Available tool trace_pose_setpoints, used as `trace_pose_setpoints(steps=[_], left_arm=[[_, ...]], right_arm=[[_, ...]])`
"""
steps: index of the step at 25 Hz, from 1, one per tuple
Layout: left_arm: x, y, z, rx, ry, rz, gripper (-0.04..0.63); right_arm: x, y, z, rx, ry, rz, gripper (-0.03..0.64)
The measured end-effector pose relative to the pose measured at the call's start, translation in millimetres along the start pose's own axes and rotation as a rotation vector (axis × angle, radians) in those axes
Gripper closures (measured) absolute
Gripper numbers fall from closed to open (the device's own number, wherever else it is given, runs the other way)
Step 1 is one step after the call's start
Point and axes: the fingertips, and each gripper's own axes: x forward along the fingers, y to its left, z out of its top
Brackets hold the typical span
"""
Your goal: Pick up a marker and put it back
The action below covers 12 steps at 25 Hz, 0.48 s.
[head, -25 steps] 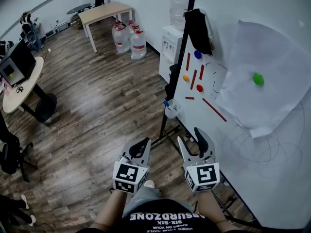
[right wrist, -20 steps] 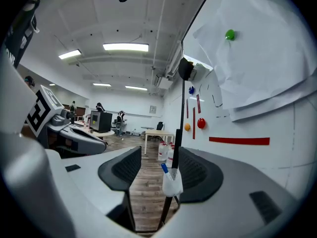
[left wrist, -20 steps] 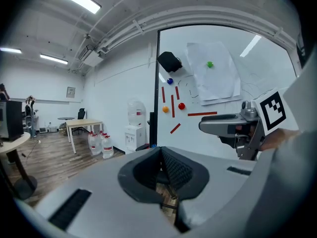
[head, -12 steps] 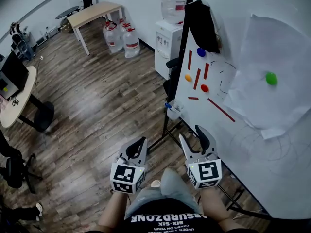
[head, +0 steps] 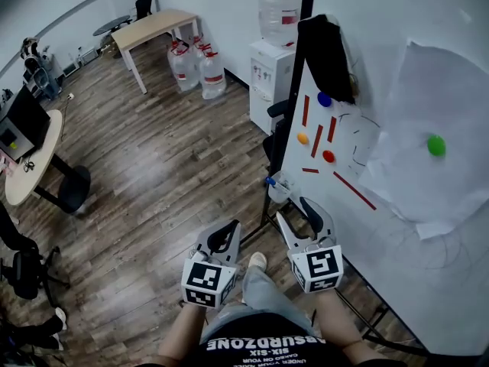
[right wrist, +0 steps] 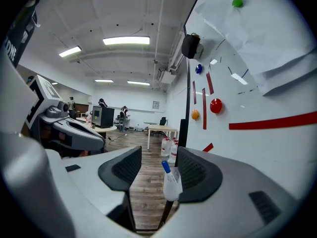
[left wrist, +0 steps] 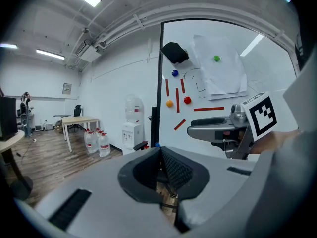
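A blue-capped marker stands in a clear cup fixed to the whiteboard's lower left edge. In the right gripper view the cup and marker show between the jaws, farther off. My right gripper is open and empty, just below and right of the cup. At the right gripper's left is my left gripper, held lower over the floor. Its pads meet with nothing between them.
The board carries red strips, round magnets, a black cloth and a paper sheet under a green magnet. A water dispenser, water bottles, a table and a round desk stand on the wood floor.
The person has stepped closer to the whiteboard. Both grippers have come nearer the marker cup, the right one leading. Neither jaw state has changed.
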Motion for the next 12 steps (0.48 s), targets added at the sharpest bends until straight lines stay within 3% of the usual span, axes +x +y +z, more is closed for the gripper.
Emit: trace_pose_setpoints(steps=[12], left_arm=[[41.4,8.4,1.5,0.008,0.024,-0.045,0.586]], right_arm=[[51.2,-10.3,-24.4,-0.036,0.082,0.016,0.394]])
